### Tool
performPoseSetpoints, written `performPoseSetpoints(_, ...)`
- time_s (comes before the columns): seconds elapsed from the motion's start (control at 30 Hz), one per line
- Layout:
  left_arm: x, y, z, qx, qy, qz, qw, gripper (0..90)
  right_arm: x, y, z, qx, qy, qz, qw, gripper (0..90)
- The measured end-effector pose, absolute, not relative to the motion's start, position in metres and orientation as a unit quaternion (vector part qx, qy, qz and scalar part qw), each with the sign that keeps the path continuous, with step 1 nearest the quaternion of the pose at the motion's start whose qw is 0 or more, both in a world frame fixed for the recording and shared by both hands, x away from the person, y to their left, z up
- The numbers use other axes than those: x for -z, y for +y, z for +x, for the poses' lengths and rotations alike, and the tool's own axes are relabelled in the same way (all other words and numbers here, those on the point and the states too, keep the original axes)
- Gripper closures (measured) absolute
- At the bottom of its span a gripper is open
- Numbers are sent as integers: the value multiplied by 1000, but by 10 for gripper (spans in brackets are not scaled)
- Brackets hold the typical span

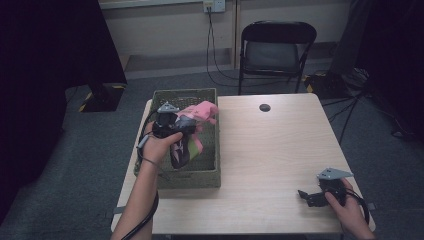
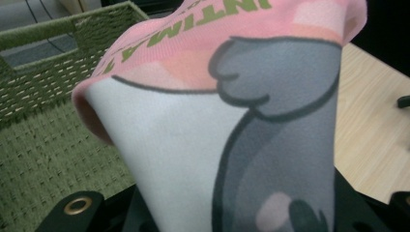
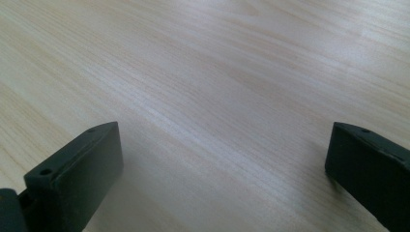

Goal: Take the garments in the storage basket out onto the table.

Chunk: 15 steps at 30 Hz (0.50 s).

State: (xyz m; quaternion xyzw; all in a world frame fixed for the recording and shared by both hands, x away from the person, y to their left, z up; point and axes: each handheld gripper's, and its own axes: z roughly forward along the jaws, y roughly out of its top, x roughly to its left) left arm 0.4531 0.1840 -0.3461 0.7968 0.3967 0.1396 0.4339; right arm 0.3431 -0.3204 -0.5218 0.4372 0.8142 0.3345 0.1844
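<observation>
A: Step in hand, as I read it: taking the pink cloth [image 1: 202, 111] out of the green woven basket [image 1: 210, 177]. The left gripper [image 1: 186, 125] is over the basket with its jaws clamped on the cloth. The left gripper view has the printed fabric [image 2: 227, 125] bunched right at the jaws, pink band with green lettering at the top, grey and white patches below.

B: Is the cloth clear of the basket?

A: Not entirely. In the high view part of it hangs by the gripper, and a dark-and-pink length [image 1: 181, 150] trails down toward the basket floor. Cannot tell whether that length is the same piece or a second item.

B: Right side?

A: Right gripper [image 1: 306, 196] rests low at the near right of the table [image 1: 270, 150], jaws wide apart, nothing between them; the right gripper view has bare wood [image 3: 217, 96].

B: Next move?

A: My judgement: raise the cloth until the hanging end passes the basket rim, then carry it across to the open wood. Risk: the trailing end snagging on the weave.
</observation>
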Motion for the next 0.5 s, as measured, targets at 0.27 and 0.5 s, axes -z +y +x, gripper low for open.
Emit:
performPoseSetpoints(0.27, 334, 174, 449, -141, 380, 796, 448, 660, 522, -320, 343, -335, 814, 437, 184, 0)
performPoseSetpoints(0.5, 320, 161, 445, -139, 364, 799, 458, 657, 522, -320, 343, -334, 814, 437, 184, 0)
